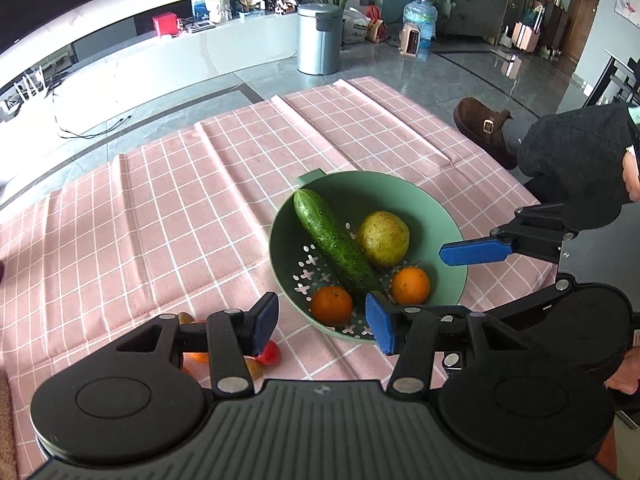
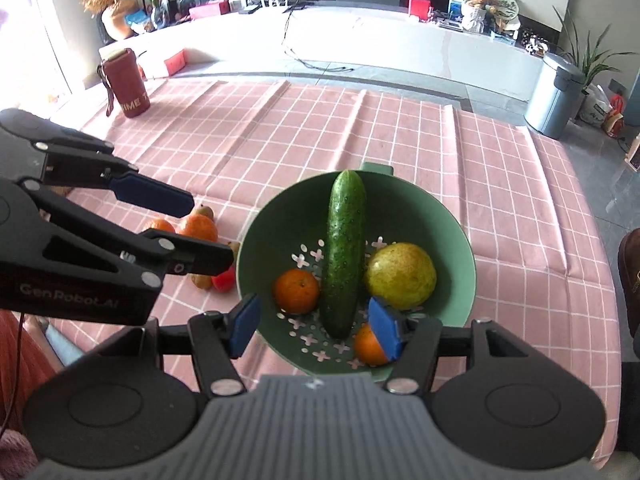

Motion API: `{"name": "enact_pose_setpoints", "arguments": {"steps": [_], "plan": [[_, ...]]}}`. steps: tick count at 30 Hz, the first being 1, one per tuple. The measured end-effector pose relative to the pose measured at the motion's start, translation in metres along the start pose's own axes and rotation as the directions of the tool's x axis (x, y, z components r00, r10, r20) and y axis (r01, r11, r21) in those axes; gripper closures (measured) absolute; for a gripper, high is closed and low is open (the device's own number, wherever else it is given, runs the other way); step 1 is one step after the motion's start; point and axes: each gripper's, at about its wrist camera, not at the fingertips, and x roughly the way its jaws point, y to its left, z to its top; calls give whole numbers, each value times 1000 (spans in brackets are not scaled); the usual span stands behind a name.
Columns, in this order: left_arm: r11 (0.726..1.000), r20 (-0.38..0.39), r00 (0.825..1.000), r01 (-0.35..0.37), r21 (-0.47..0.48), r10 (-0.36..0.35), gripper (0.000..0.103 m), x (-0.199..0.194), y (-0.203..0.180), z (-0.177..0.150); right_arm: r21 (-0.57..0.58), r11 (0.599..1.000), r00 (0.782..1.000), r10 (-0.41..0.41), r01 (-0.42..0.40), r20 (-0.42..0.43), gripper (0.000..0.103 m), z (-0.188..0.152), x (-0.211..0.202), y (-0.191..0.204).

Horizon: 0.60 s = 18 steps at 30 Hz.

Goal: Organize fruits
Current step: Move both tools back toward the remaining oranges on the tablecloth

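A green colander bowl (image 1: 448, 220) (image 2: 460, 240) sits on the pink checked cloth. It holds a cucumber (image 1: 332, 240) (image 2: 344, 252), a yellow-green pear (image 1: 383, 239) (image 2: 401, 276) and two oranges (image 1: 331, 305) (image 2: 296, 291). My left gripper (image 1: 322, 326) (image 2: 208, 232) hovers open and empty above the bowl's near-left rim. My right gripper (image 2: 316, 330) is also open and empty above the bowl's near side; one of its blue fingers (image 1: 476, 252) reaches in from the right. Loose fruit lies left of the bowl: oranges (image 2: 198, 228), a red fruit (image 1: 270, 354) (image 2: 224, 280) and small brownish ones.
A red bottle sleeve (image 2: 128, 88) stands at the cloth's far left corner. Beyond the table are a grey bin (image 1: 320, 38) (image 2: 554, 94) and a white low cabinet. A person's brown shoe (image 1: 484, 124) and dark sleeve (image 1: 576, 160) are at the right.
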Motion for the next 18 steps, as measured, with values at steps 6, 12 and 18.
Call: {"name": "enact_pose_setpoints", "arguments": {"steps": [6,12,18], "plan": [[996,57,997,-38,-76,42,43,-25,26,-23,145,989,995,25,-39,97,45,-8,-4,24],[990,54,996,-64,-127,72,43,-30,57,-52,255,963,985,52,-94,165,41,-21,2,55],[979,70,993,-81,-187,95,43,-30,83,-81,296,948,976,53,-115,209,41,-37,14,84]]}}
